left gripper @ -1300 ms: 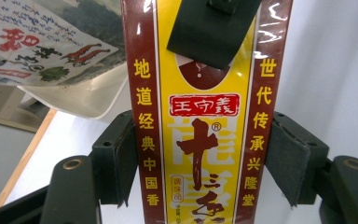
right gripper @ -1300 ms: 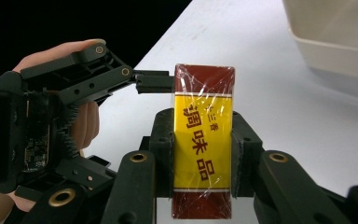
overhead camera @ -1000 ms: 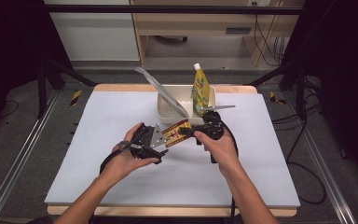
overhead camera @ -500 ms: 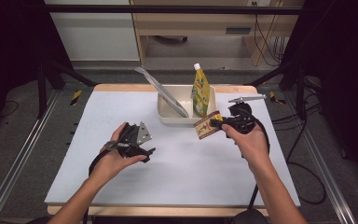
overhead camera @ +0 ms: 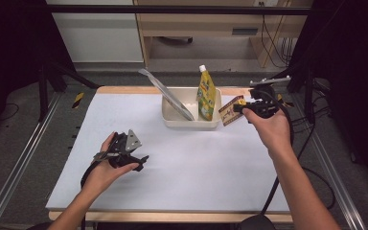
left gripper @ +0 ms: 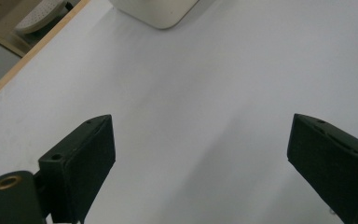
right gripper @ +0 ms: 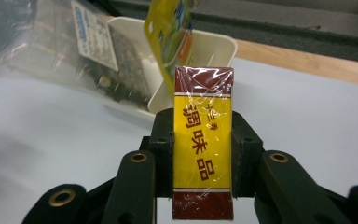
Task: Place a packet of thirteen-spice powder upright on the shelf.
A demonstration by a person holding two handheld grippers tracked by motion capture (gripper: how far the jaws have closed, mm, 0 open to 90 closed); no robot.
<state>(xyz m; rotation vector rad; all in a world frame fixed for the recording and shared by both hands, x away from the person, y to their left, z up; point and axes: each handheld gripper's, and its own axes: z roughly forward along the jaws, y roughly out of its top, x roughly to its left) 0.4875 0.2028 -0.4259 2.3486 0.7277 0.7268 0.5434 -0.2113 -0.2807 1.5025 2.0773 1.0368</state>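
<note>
Resting low over the white desk (overhead camera: 211, 167), the left claw (overhead camera: 136, 160) has its jaws spread wide, holding nothing. Farther off, the right claw (overhead camera: 240, 108) grips a yellow-and-red packet (right gripper: 203, 142) in the air just beside the cream tub (overhead camera: 191, 122).

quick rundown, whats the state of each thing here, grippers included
left gripper: open, empty, above the bare table
right gripper: shut on the box, held off the table beside the tub
box: wrapped, yellow and dark red, clamped between the fingers
tub: open, on the table, holding two things
pouch: capped, upright in the tub
bag: clear, leaning out over the tub's rim
</note>
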